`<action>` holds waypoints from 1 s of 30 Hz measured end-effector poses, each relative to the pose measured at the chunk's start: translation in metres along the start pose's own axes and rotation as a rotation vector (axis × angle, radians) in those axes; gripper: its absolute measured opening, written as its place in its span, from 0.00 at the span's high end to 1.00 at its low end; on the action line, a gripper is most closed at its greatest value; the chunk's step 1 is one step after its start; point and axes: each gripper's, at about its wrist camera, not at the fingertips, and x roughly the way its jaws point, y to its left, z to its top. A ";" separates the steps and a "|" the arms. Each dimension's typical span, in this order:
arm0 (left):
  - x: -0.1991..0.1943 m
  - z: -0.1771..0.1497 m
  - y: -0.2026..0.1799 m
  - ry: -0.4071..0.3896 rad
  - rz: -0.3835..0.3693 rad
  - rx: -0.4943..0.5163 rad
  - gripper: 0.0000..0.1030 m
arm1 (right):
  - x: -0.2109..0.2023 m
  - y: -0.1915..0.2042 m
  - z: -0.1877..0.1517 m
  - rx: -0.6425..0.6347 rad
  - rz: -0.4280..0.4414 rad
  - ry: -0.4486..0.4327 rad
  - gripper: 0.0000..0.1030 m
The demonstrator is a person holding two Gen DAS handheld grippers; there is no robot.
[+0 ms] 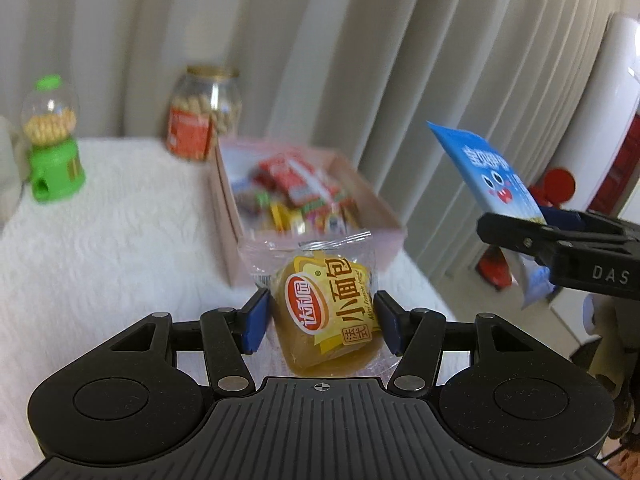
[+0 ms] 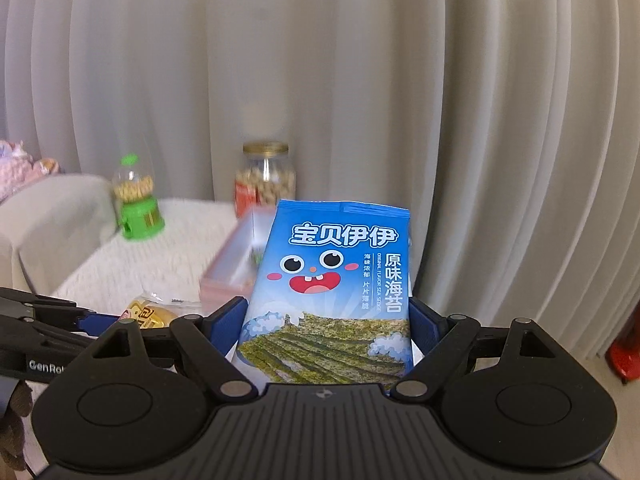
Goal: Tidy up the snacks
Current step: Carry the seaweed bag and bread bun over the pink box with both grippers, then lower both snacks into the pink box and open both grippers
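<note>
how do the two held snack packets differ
The mini bread packet is small, clear and puffy, showing a yellow bun; the seaweed packet is larger, flat, opaque blue with a cartoon face. The bread sits in the left hand-held gripper, the seaweed in the right. Both are sealed and lifted.

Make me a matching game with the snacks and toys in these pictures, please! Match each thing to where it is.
Things:
1. bread packet
2. seaweed bag
3. candy dispenser
4. small wrapped snacks

Places:
A. inside the pink box
B. between the left gripper fingers
C. standing on the white table cover
D. between the right gripper fingers

Pairs: 1-B, 2-D, 3-C, 4-A
</note>
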 end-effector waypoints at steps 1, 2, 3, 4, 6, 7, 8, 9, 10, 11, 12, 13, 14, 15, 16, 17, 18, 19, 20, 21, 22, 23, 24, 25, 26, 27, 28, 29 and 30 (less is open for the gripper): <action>-0.002 0.009 0.002 -0.022 -0.002 -0.002 0.40 | -0.001 -0.002 0.006 0.002 -0.001 -0.014 0.18; -0.005 0.017 0.003 -0.045 -0.006 -0.005 0.40 | -0.001 -0.004 0.012 0.005 -0.002 -0.025 0.18; -0.006 0.028 0.005 -0.068 -0.010 -0.009 0.40 | 0.000 -0.007 0.020 0.011 -0.004 -0.037 0.18; -0.007 0.040 0.008 -0.091 -0.013 -0.013 0.40 | 0.001 -0.009 0.029 0.018 -0.009 -0.048 0.18; -0.005 0.063 0.011 -0.133 -0.022 -0.023 0.40 | 0.001 -0.012 0.046 0.025 -0.015 -0.075 0.18; -0.001 0.076 0.013 -0.152 -0.032 -0.032 0.40 | 0.002 -0.013 0.055 0.024 -0.017 -0.091 0.18; 0.005 0.087 0.015 -0.165 -0.044 -0.046 0.40 | 0.003 -0.015 0.061 0.020 -0.020 -0.104 0.18; 0.013 0.096 0.016 -0.172 -0.056 -0.066 0.40 | 0.004 -0.016 0.068 0.014 -0.027 -0.118 0.18; 0.026 0.105 0.018 -0.169 -0.080 -0.094 0.40 | 0.007 -0.017 0.075 0.007 -0.033 -0.131 0.18; 0.042 0.111 0.020 -0.157 -0.108 -0.120 0.40 | 0.010 -0.019 0.079 0.002 -0.035 -0.137 0.18; 0.061 0.114 0.023 -0.129 -0.137 -0.143 0.39 | 0.016 -0.020 0.083 -0.001 -0.034 -0.137 0.18; 0.089 0.114 0.026 -0.070 -0.153 -0.159 0.39 | 0.023 -0.022 0.085 0.000 -0.034 -0.129 0.18; 0.113 0.110 0.028 -0.011 -0.137 -0.149 0.38 | 0.031 -0.022 0.087 0.002 -0.032 -0.118 0.18; 0.137 0.104 0.028 0.044 -0.082 -0.110 0.41 | 0.043 -0.023 0.087 0.005 -0.028 -0.099 0.18; 0.156 0.096 0.027 0.074 0.001 -0.052 0.43 | 0.054 -0.023 0.087 0.009 -0.023 -0.079 0.18; 0.168 0.089 0.027 0.085 0.087 0.005 0.39 | 0.063 -0.024 0.085 0.013 -0.018 -0.060 0.18; 0.169 0.085 0.031 0.060 0.088 0.013 0.37 | 0.075 -0.025 0.084 0.017 -0.010 -0.040 0.18; 0.164 0.084 0.038 0.037 0.054 -0.019 0.40 | 0.089 -0.025 0.082 0.022 0.003 -0.019 0.18; 0.158 0.083 0.044 0.022 0.030 -0.056 0.42 | 0.099 -0.024 0.080 0.027 0.014 -0.005 0.18; 0.149 0.082 0.051 0.000 0.007 -0.097 0.42 | 0.112 -0.023 0.079 0.032 0.031 0.009 0.18; 0.140 0.082 0.060 -0.025 -0.010 -0.142 0.42 | 0.128 -0.021 0.079 0.039 0.053 0.025 0.18; 0.131 0.082 0.068 -0.044 -0.014 -0.173 0.42 | 0.141 -0.018 0.080 0.043 0.068 0.039 0.18; 0.124 0.081 0.075 -0.059 -0.009 -0.195 0.42 | 0.159 -0.013 0.079 0.045 0.078 0.060 0.18; 0.120 0.080 0.080 -0.068 0.002 -0.207 0.42 | 0.176 -0.008 0.078 0.042 0.084 0.083 0.18; 0.116 0.079 0.084 -0.069 0.011 -0.216 0.42 | 0.192 -0.003 0.075 0.043 0.091 0.112 0.18; 0.113 0.076 0.087 -0.067 0.017 -0.223 0.42 | 0.209 0.001 0.069 0.060 0.099 0.159 0.18; 0.110 0.071 0.090 -0.063 0.019 -0.228 0.42 | 0.220 0.001 0.059 0.092 0.110 0.212 0.18; 0.106 0.069 0.092 -0.061 0.020 -0.230 0.42 | 0.235 0.001 0.049 0.136 0.138 0.273 0.18; 0.104 0.065 0.092 -0.061 0.023 -0.232 0.42 | 0.243 0.000 0.039 0.189 0.174 0.294 0.18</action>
